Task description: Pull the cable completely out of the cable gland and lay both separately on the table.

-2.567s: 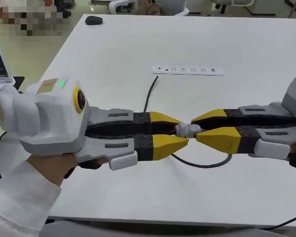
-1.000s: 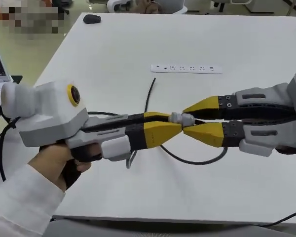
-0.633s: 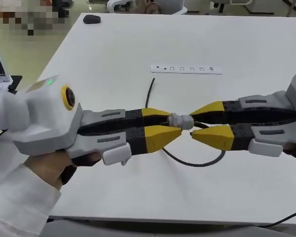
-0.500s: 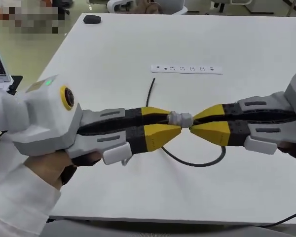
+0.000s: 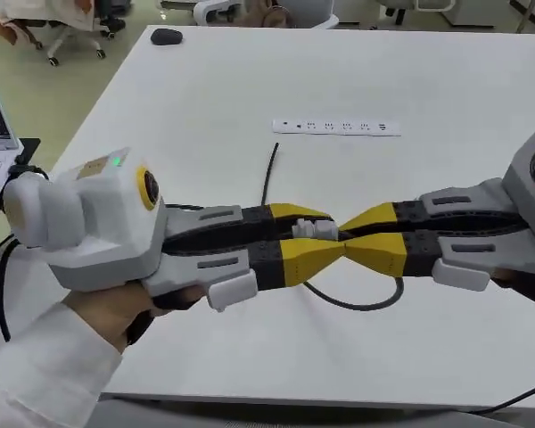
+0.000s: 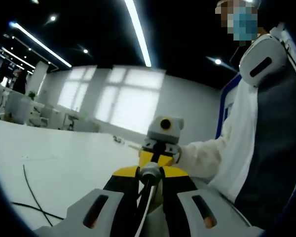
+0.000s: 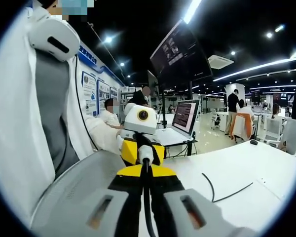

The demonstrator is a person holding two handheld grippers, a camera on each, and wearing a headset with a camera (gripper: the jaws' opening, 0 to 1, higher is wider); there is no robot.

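Both the left gripper (image 5: 330,236) and the right gripper (image 5: 352,237) have yellow jaw tips, black behind them, and white and pale-grey bodies (a green light glows on the left one). The cable gland (image 5: 314,230) is pale grey, the cable (image 5: 361,305) black. The table (image 5: 250,98), power strip (image 5: 337,127) and sleeve (image 5: 36,374) are white; the mouse (image 5: 168,37) is dark

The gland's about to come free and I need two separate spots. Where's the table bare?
Bare: the wide stretch between the power strip and the mouse, and the table right of the cable. Crowded: the middle, where the left hand-held gripper and right hand-held gripper meet over the cable's loop.
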